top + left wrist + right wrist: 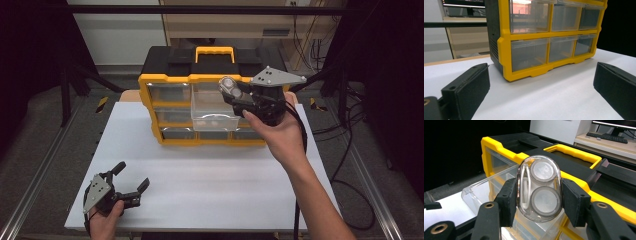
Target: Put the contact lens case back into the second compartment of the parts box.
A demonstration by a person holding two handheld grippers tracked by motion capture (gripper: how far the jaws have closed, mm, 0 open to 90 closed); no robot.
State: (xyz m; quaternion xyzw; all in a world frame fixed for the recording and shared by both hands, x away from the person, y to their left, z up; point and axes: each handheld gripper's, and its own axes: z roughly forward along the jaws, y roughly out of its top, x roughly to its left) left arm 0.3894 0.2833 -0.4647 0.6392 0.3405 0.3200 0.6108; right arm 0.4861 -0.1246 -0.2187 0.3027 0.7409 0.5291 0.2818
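A yellow and black drawer cabinet (pixel 165 80) (pixel 541 35) (pixel 579 170) stands at the back of the white table (pixel 200 175). One clear drawer (pixel 212 107) (pixel 481 190) is pulled out from its middle. My right gripper (pixel 231 90) (pixel 539 192) is shut on a clear contact lens case (pixel 229 85) (pixel 539 191) with two round grey caps, held above the open drawer's right end. My left gripper (pixel 131 177) (pixel 541 85) rests open near the table's front left corner, nothing between its pads, facing the cabinet's lower drawers.
The cabinet has a yellow carrying handle (pixel 215 51) on its black top. Small pale items (pixel 212 120) lie at the front of the open drawer. Metal rails (pixel 35 190) run along both table sides, and cables (pixel 350 145) trail on the floor at right.
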